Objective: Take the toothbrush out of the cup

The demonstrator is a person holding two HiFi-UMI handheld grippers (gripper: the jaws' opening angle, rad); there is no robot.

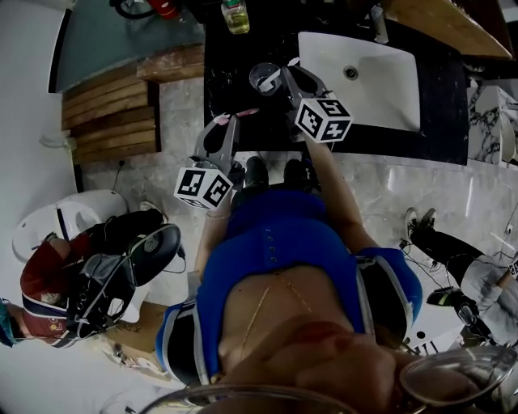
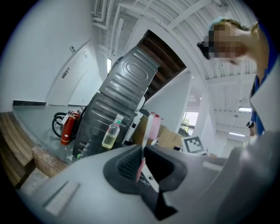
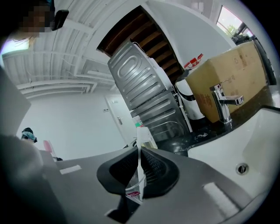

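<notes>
In the head view my left gripper [image 1: 229, 121] is shut on a pink toothbrush [image 1: 245, 112], held over the front edge of the black counter [image 1: 235, 61], outside the cup. The left gripper view shows that brush [image 2: 150, 127] standing up between the closed jaws of the left gripper [image 2: 142, 165]. Just right of it, a clear plastic cup [image 1: 264, 78] is pinched by its wall in my right gripper [image 1: 284, 74]. In the right gripper view the cup's wall [image 3: 139, 168] runs edge-on through the shut right gripper [image 3: 139, 177], and the pink brush [image 3: 46, 147] shows far left.
A white sink basin [image 1: 364, 69] with a faucet [image 1: 379, 23] lies right of the cup. A bottle of yellow liquid [image 1: 235, 16] stands at the counter's back. Wooden steps [image 1: 113, 105] are to the left. A person [image 1: 57, 283] crouches at lower left.
</notes>
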